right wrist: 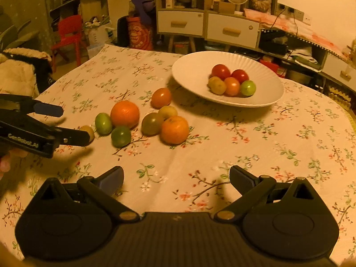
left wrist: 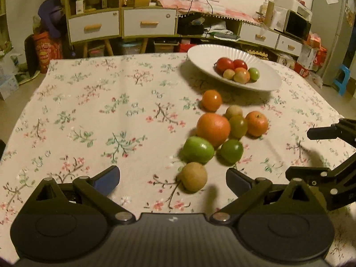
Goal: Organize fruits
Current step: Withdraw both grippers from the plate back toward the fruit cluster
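Observation:
A white plate point(left wrist: 200, 53) point(right wrist: 189, 73) at the far side holds several small fruits, red, orange, brown and green. On the floral cloth before it lies a cluster: a large orange point(left wrist: 213, 129) point(right wrist: 124, 114), two smaller oranges, two green fruits point(left wrist: 198, 149) point(right wrist: 103, 123), an olive one and a yellowish one. A brown fruit point(left wrist: 194, 176) point(right wrist: 87, 131) lies nearest, between the fingers of my open left gripper point(left wrist: 172, 179) point(right wrist: 71, 122), closer to the right finger and untouched. My right gripper point(right wrist: 175, 175) point(left wrist: 298, 152) hovers open over bare cloth, right of the cluster.
The table point(left wrist: 89, 111) is covered by a flowered cloth. Behind it stand shelves with white drawers point(left wrist: 93, 26), a fan, a red bag point(left wrist: 45, 49) and a red chair point(right wrist: 66, 35). A fuzzy sleeve point(right wrist: 17, 73) and fingers show at the left edge.

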Action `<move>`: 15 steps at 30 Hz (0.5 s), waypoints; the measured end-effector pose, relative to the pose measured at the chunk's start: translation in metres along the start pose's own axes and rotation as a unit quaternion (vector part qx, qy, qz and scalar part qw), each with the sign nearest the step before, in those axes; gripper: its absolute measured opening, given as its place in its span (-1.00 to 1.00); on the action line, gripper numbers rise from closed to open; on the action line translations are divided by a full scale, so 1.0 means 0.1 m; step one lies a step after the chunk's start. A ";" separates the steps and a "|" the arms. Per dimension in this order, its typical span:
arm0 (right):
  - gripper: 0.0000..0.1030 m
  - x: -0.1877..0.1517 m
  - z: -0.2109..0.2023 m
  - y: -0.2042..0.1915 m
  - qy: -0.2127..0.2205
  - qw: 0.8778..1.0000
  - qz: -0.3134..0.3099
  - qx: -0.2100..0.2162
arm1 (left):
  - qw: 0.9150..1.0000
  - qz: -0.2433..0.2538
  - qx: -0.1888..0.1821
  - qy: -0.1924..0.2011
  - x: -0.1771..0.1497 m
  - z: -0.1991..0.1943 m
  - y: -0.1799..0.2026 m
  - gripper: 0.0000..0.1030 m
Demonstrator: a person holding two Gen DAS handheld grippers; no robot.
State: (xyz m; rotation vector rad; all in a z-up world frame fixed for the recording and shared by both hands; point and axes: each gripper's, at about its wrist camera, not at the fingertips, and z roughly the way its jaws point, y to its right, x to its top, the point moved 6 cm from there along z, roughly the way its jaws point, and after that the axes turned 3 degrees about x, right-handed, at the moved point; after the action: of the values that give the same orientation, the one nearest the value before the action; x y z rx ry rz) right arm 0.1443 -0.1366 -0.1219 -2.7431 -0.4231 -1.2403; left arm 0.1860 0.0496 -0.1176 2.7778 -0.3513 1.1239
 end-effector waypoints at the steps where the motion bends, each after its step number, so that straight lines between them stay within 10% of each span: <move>1: 0.97 -0.01 0.01 -0.01 -0.001 1.000 0.001 0.001 | 1.000 -0.003 -0.001 -0.004 -0.02 0.02 -0.01 0.91; 15: 0.97 -0.05 0.23 0.16 -0.012 1.000 0.003 -0.021 | 1.000 -0.005 -0.011 -0.017 -0.10 0.00 0.02 0.80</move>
State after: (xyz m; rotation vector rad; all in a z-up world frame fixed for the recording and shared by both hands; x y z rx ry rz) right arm 0.1620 -0.1484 -0.1404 -2.7960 -0.3934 -1.2291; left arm 0.1790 0.0493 -0.1243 2.7807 -0.3513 1.0645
